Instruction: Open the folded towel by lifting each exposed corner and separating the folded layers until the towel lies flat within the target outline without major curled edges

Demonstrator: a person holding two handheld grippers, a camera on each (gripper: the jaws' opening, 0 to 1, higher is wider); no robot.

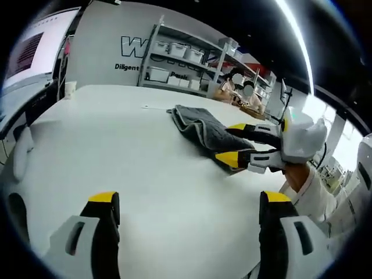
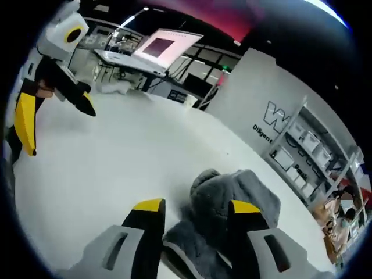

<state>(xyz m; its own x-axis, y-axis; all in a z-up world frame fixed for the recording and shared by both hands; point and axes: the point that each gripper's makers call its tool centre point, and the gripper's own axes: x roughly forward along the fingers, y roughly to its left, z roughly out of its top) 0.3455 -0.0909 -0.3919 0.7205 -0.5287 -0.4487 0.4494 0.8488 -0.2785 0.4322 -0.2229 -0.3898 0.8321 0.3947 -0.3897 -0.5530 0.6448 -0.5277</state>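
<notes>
Left hand-held gripper in the left gripper view: jaws spread wide, yellow tips at 7 and 5 o'clock, nothing between them, just bare white surface ahead. Right hand-held gripper comes in from 3 o'clock in that view, white body, yellow-tipped black jaws, tips at the near edge of the grey towel; a person's hand and white sleeve sit behind it. Towel is still folded and bunched, lying on the surface toward 1 o'clock from view centre, well apart from the left jaws.

Right gripper view: right hand-held gripper has its jaws apart with grey towel rumpled between and beyond the tips; can't tell whether it actually has a grip on the cloth. Towel fills the 5 o'clock area, layers heaped, not flat. Left hand-held gripper shows at 10 o'clock, jaws spread, above the surface, well apart from the towel.

Background: metal shelf with bins at 12 o'clock in the left view, grey wall with lettering, a monitor at 11 o'clock in the right view.
</notes>
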